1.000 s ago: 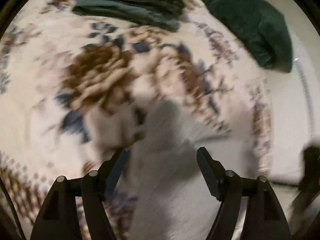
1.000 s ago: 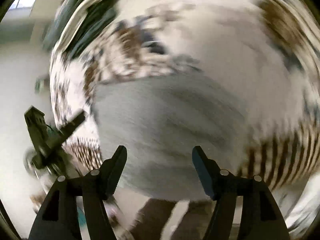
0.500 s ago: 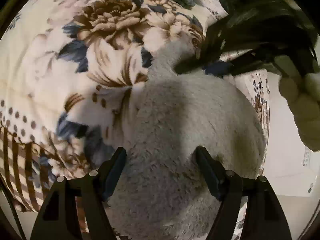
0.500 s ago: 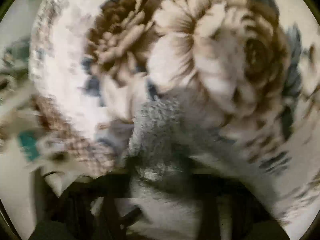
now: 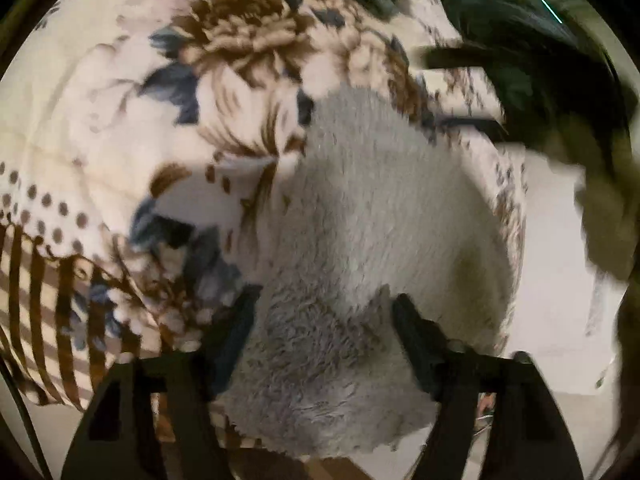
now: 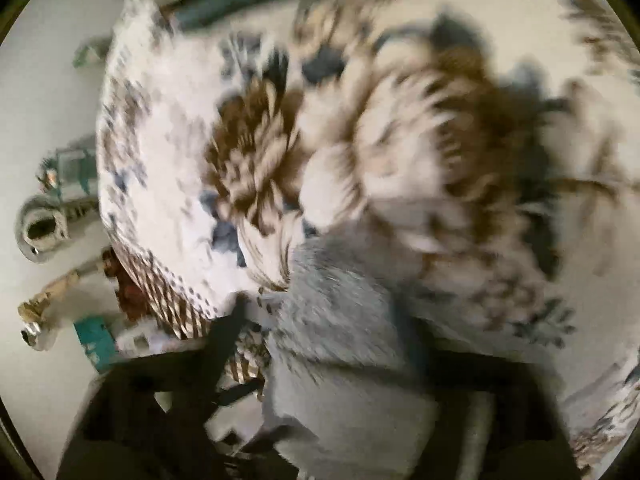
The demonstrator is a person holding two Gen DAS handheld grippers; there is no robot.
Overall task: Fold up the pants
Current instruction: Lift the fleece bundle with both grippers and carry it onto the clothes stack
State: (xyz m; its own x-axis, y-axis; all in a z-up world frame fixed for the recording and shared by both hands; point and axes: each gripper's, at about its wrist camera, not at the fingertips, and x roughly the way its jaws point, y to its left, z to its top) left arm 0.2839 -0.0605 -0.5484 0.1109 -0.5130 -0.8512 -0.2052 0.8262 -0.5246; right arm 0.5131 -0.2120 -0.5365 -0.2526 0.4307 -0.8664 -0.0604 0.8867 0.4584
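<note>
Since the half-second-earlier frames both claws have just been opening, the right one from nearly closed, and the right claw has shifted sideways across the floral cover. Left wrist view: the left claw (image 5: 324, 312) stands released, its two dark fingers (image 5: 236, 320) spread to either side of the grey fleece pants (image 5: 360, 208), which lie bunched between and beyond them on the flower-printed blanket (image 5: 120, 120); whether the pads brush the pile cannot be told, but they do not press it. Motion blur softens the whole view. At upper right a dark green garment (image 5: 516, 76) is smeared and partly cut off by the lens rim, and a blurred dark and pale shape at the right edge cannot be identified. Right wrist view: the right claw (image 6: 320, 328) is likewise released; its left finger (image 6: 228, 332) is legible, its right finger lost in dark blur. The pants (image 6: 340, 320) lie between the fingers and run under the lower frame edge, their outline uncertain. Small objects on the pale floor (image 6: 40, 120) at left are too blurred to name.
</note>
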